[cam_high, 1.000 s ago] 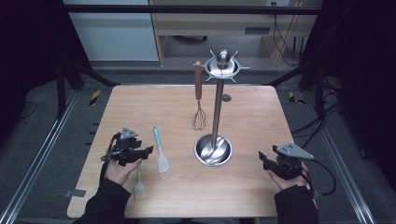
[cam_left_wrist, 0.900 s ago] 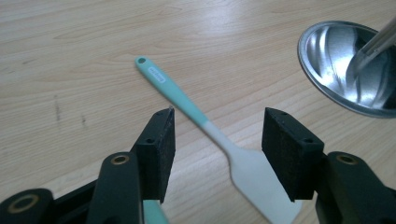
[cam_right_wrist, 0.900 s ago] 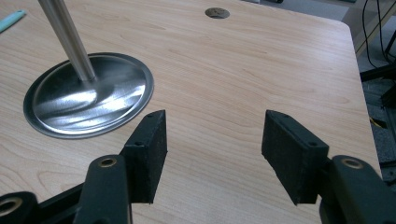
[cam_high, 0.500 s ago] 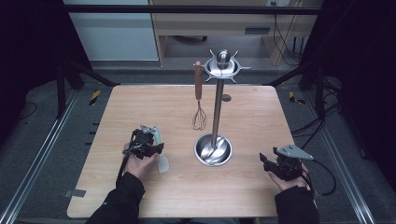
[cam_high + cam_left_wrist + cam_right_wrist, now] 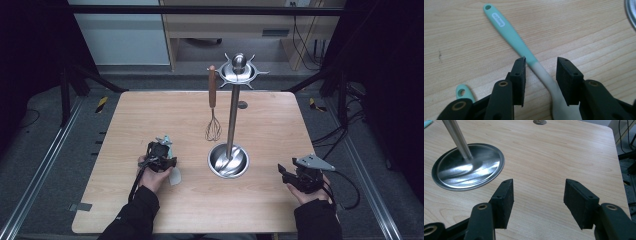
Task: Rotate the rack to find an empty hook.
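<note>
Your left gripper (image 5: pixel 541 80) has just been closing astride the spatula (image 5: pixel 524 48)'s neck, pads not yet touching. Light, slick, flexible silicone: grip the stiffer handle. Right gripper (image 5: pixel 538 202) sits apart, empty.

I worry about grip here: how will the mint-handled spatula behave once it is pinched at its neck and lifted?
The spatula looks thin and light, so it should lift easily. Its pale blade end may flex, and the smooth narrow neck between the left gripper pads could swivel, letting the longer handle droop.

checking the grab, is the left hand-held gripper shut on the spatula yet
Not yet: the left hand-held gripper is open. Its jaws have just been closing and straddle the teal spatula, which lies flat on the table, with gaps either side.
</note>
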Demonstrator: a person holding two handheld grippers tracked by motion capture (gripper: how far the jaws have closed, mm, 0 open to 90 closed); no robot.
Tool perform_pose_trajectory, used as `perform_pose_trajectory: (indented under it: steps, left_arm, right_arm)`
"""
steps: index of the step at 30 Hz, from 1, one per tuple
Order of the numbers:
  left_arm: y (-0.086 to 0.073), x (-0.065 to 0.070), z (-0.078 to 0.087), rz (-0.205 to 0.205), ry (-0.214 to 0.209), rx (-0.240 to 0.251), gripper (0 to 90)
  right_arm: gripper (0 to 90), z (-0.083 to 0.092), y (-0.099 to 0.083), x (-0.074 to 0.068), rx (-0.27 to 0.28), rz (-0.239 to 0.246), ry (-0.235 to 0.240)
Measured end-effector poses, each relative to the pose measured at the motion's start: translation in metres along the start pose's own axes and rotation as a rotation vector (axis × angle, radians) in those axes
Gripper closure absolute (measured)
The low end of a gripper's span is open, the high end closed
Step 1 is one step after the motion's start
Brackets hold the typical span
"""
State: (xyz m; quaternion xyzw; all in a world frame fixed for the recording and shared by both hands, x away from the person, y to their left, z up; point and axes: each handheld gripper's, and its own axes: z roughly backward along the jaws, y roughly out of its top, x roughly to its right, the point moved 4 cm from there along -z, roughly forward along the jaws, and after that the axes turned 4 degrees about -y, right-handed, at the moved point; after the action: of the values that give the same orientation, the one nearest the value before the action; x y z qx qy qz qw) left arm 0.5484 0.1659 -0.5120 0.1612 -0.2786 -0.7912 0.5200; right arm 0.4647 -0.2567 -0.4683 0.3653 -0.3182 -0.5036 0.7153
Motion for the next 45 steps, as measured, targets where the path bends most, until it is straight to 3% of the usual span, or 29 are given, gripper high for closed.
perform_pose_trajectory:
  steps: [6,14,20,31,36,45]
  left_arm:
    - [-0.002,0.001,-0.003,0.023,-0.011,-0.005,65.0]
    - [-0.001,0.006,-0.003,0.047,0.016,-0.022,72.0]
    - [-0.003,0.001,0.002,0.082,-0.036,-0.032,75.5]
    - [-0.022,-0.006,0.023,-0.014,-0.092,-0.077,80.4]
    - [-0.017,-0.009,0.023,0.0,-0.107,-0.052,76.6]
    - [-0.011,-0.005,0.009,-0.033,-0.048,-0.098,71.1]
  right_arm:
    - [41.6,0.0,0.0,0.0,0.001,-0.001,0.0]
    - [41.6,0.0,0.0,0.0,-0.003,-0.002,0.003]
    - [41.6,0.0,0.0,0.0,-0.004,-0.002,0.006]
    - [41.5,0.0,-0.001,0.0,-0.003,-0.001,0.007]
    - [41.6,0.0,-0.001,0.0,-0.007,-0.006,0.011]
    - [41.9,0.001,-0.001,0.001,-0.004,-0.003,0.011]
